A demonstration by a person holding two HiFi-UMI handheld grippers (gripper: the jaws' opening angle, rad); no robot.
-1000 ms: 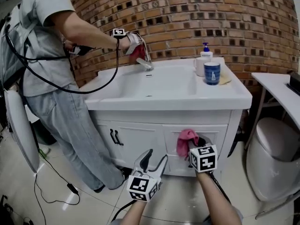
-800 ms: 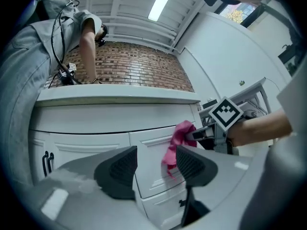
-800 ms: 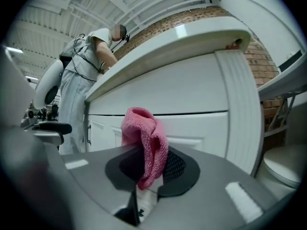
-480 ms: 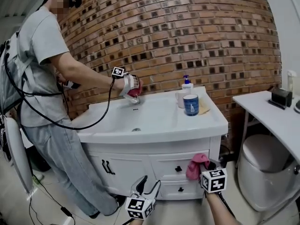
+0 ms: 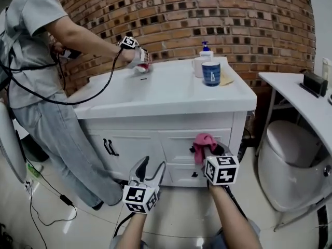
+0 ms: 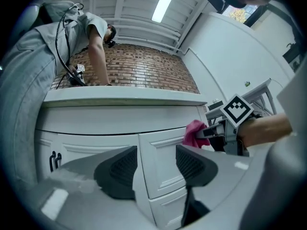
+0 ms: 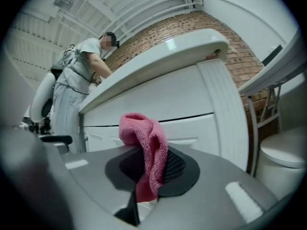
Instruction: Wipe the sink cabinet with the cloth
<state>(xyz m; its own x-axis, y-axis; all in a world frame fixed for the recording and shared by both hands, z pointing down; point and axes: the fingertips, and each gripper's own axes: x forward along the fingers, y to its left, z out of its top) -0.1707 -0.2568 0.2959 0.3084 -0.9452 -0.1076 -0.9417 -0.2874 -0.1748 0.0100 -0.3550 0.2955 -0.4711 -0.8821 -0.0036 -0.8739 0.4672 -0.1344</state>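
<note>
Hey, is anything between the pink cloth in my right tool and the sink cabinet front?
Nothing visible. The right tool is shut on the pink cloth, held right at the upper drawer front of the sink cabinet, with no object between. The left tool is open, low and aside.

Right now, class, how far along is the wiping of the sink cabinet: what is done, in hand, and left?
Done: the pink cloth is gripped in the right gripper. In hand: it is held at the upper drawer; contact cannot be confirmed. The left gripper is open and empty. Left: probably most of the cabinet, since no wiped patch shows.
</note>
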